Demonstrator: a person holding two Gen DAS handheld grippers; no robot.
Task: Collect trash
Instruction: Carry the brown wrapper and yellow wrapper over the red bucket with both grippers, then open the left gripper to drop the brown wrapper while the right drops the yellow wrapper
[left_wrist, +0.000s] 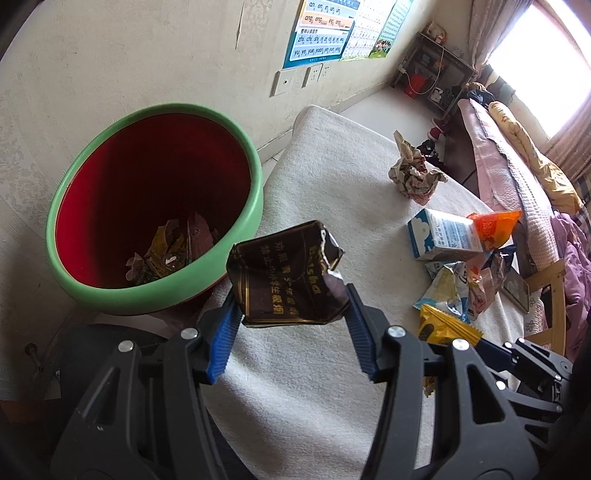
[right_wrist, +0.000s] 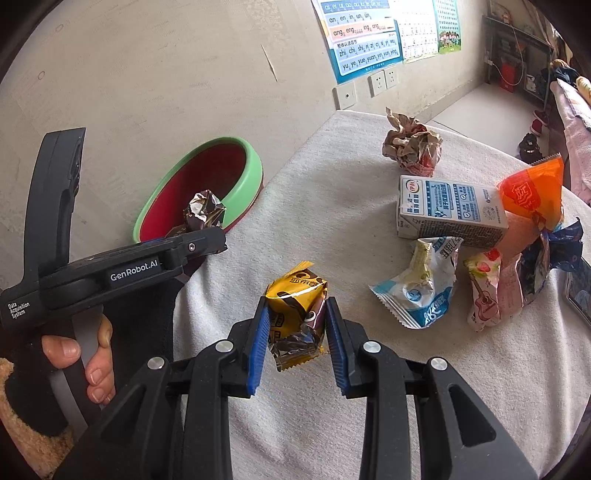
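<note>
My left gripper (left_wrist: 291, 306) is shut on a crushed black cigarette pack with gold print (left_wrist: 288, 277), held in the air beside the rim of the red bin with a green lip (left_wrist: 155, 291). The bin stands left of the table and holds several wrappers at its bottom. In the right wrist view the left gripper (right_wrist: 207, 236) shows from the side, with the pack (right_wrist: 205, 210) over the bin (right_wrist: 243, 188). My right gripper (right_wrist: 295, 325) is shut on a yellow snack wrapper (right_wrist: 295, 295) just above the white tablecloth (right_wrist: 332, 206).
On the cloth lie a crumpled paper ball (right_wrist: 412, 146), a blue-and-white milk carton (right_wrist: 448, 212), an orange packet (right_wrist: 532, 192), a white-and-blue wrapper (right_wrist: 421, 284), and pink and dark blue wrappers (right_wrist: 491, 291). A wall with posters stands behind. A bed (left_wrist: 517, 173) is at the right.
</note>
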